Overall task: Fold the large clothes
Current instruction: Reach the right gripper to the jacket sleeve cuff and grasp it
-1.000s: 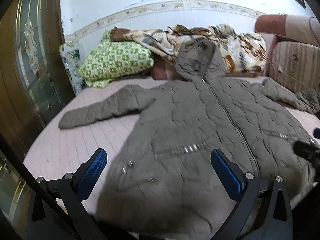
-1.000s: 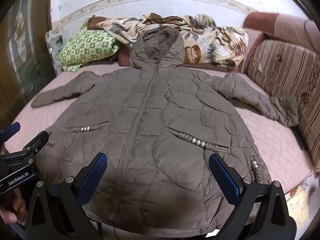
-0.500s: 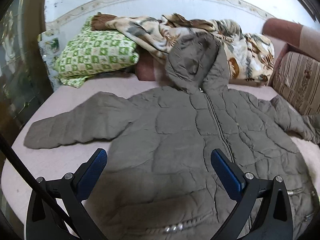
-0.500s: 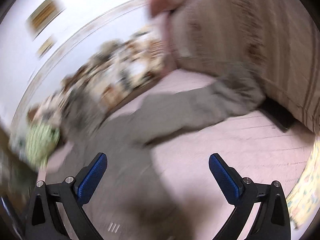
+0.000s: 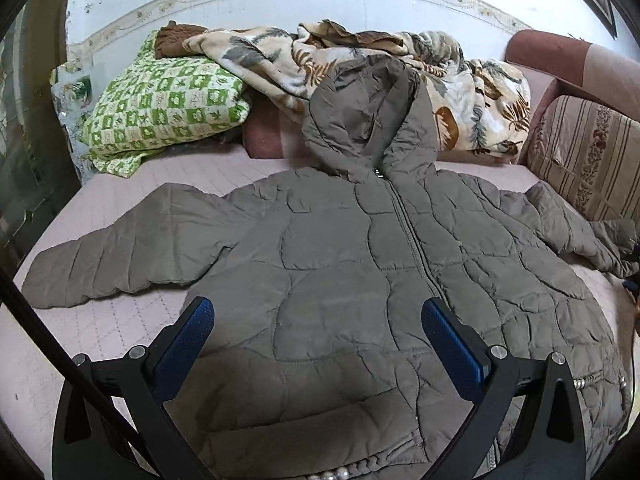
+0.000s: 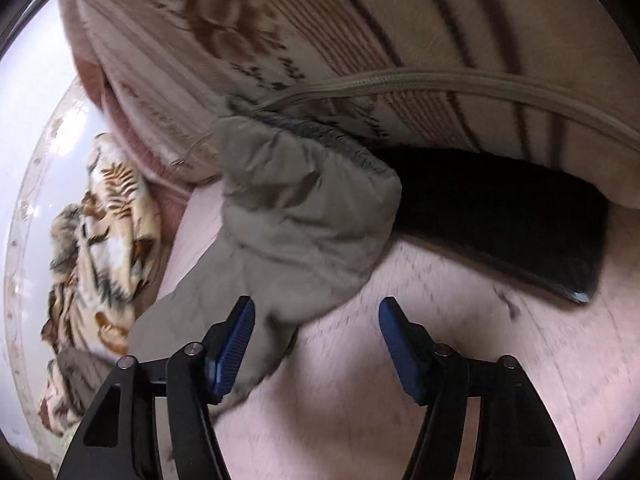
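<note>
Grey-brown hooded jacket (image 5: 344,264) lies spread flat, front up, zipper closed, on pink quilted bed cover (image 5: 92,320); hood rests against leaf-pattern blanket (image 5: 472,92); left gripper (image 5: 316,332) hovers over jacket chest, jaws spread wide, nothing pinched; right gripper (image 6: 316,324) at sleeve cuff (image 6: 304,208) near striped cushion (image 6: 400,20), jaws just been closing, half spread; sleeve edge between them, not pressed.
</note>
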Demonstrator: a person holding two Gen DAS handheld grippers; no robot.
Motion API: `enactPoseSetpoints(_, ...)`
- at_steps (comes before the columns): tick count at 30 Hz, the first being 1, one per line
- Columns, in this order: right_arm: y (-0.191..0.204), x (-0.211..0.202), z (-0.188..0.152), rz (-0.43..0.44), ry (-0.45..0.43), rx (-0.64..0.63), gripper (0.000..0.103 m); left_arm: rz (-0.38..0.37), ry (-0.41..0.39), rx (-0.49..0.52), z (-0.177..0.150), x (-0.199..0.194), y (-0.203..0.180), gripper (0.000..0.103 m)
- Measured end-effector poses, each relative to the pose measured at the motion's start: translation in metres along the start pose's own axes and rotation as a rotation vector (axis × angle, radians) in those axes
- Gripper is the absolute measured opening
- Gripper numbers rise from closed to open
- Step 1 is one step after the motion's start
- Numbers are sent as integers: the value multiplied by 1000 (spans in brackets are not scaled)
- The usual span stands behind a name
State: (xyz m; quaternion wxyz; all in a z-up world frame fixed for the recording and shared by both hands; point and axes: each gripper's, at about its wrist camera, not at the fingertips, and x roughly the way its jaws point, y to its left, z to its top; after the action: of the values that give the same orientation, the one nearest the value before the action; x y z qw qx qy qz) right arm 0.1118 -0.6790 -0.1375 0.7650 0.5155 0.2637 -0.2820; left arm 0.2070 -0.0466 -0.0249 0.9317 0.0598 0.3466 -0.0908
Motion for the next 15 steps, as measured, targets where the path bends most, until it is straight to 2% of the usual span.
enactPoseSetpoints(4, 3, 22, 19, -31, -58, -8, 61, -10, -1, -4, 2, 5, -2, 103)
enactPoseSetpoints(6, 3, 35, 27, -45, -93, -19, 53, -13, 5, -8, 3, 9, -2, 103)
enactPoseSetpoints(7, -7, 37, 27, -57, -106, -25, 41, -20, 3, -14, 4, 9, -3, 103)
enactPoseSetpoints(8, -5, 38, 27, -74, -118, -35, 24, -18, 4, -16, 5, 11, -3, 103)
enactPoseSetpoints(10, -3, 35, 29, -55, -128, -35, 14, -17, 5, -19, 6, 12, -3, 103)
enactPoseSetpoints(15, 46, -6, 29, -11, -249, -179, 12, -18, -6, -29, 5, 8, -1, 103)
